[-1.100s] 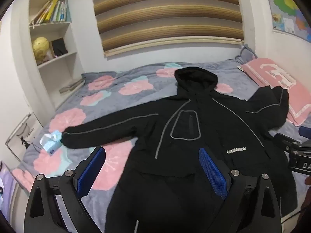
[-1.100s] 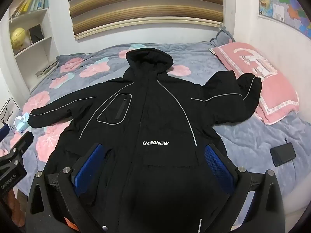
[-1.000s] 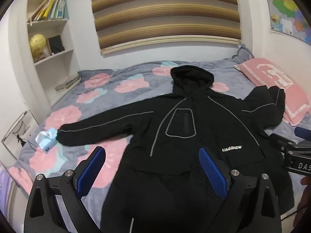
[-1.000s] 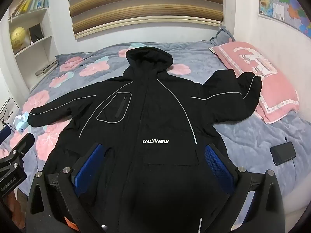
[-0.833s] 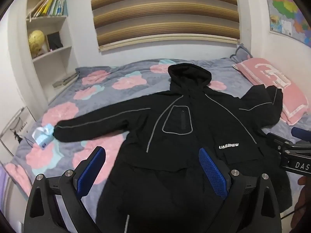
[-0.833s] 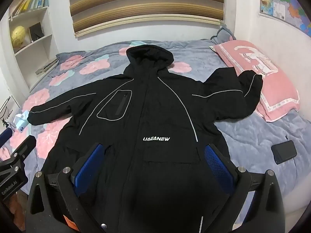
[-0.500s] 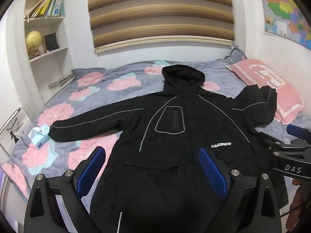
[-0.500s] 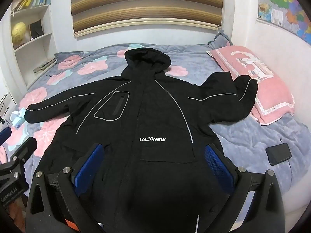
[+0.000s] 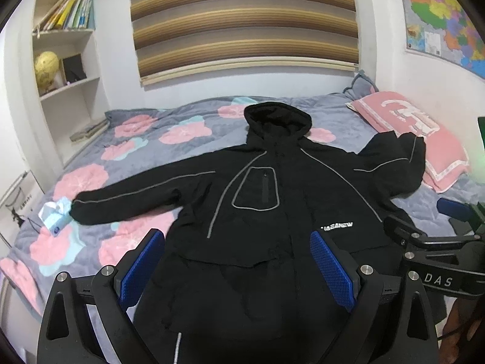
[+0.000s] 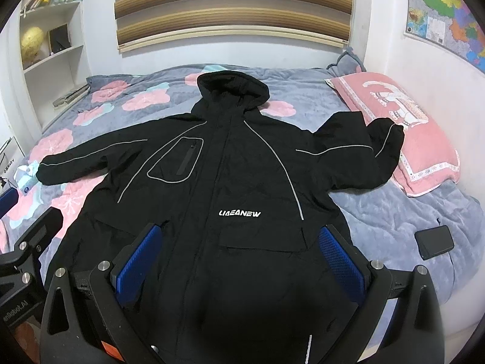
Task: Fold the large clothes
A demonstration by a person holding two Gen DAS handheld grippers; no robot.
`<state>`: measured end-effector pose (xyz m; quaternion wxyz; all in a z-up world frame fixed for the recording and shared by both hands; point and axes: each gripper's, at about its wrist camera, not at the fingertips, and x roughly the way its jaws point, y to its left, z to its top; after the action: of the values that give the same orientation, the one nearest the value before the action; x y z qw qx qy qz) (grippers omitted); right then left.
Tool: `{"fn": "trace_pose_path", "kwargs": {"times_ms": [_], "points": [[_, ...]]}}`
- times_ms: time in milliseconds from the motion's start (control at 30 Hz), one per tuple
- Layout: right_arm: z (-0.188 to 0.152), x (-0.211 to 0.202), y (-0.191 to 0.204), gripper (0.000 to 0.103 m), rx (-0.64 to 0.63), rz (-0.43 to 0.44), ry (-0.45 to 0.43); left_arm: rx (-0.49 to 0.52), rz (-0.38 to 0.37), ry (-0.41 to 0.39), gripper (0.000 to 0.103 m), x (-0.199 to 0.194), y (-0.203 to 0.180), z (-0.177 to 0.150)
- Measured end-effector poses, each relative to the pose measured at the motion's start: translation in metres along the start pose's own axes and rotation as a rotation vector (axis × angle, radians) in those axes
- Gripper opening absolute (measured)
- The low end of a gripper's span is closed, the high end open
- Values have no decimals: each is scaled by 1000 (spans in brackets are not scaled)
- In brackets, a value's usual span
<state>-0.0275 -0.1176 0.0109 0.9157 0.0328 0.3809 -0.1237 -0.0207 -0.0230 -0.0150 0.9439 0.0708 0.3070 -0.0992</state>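
- Jacket point(image 10: 230, 188) is my landmark: black, hooded, grey piping, white chest lettering, lying front-up and spread flat on the bed point(image 10: 379, 212).
- Hood point(image 10: 233, 89) points toward the far wall with the striped blind point(image 10: 230, 6); hem is at the near edge, under both tools.
- One sleeve point(image 9: 136, 195) stretches out straight toward the shelf side; its cuff touches a small light-blue packet point(image 9: 54, 215).
- Other sleeve point(image 10: 357, 157) is bent, cuff resting on the edge of the pink pillow point(image 10: 403, 121).
- Left gripper point(image 9: 236, 270): I see its jaws spread wide, blue pads point(image 9: 139, 270) well apart, nothing between them. It hovers above the jacket's lower part on the straight-sleeve side.
- Right gripper point(image 10: 239, 264): jaws also wide, blue pads point(image 10: 339, 264) apart, holding nothing. It hovers over the jacket's lower front, below the lettering.
- Can't tell from either view whether the fingertips touch the fabric.
- Each gripper shows at the edge of the other's view, so they sit side by side at the hem end.
- Dark flat device point(image 10: 433, 241) lies on the bed beyond the jacket's pillow-side hem, well apart from it.
- Past the straight sleeve: white shelves point(image 9: 66, 60) with books and a yellow globe point(image 9: 45, 66).
- Wall beyond the pillow carries a coloured map point(image 9: 445, 21).
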Motion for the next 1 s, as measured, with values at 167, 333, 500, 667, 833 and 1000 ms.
{"fn": "trace_pose_path", "kwargs": {"times_ms": [167,333,500,667,833,1000], "points": [[-2,4,0,103,3,1,11,1,2,14,97,5,-2,-2],[-4,7,2,103,-2,3,17,-2,-15,4,97,3,-2,-4],[-5,10,3,103,-6,5,25,-8,-13,1,97,3,-1,-4],[-5,13,5,103,-11,3,29,-16,-15,17,97,9,0,-5],[-4,16,9,103,-19,3,36,-26,-13,25,97,14,3,-5],[1,19,5,103,33,34,18,-53,18,33,97,21,13,-5]]}}
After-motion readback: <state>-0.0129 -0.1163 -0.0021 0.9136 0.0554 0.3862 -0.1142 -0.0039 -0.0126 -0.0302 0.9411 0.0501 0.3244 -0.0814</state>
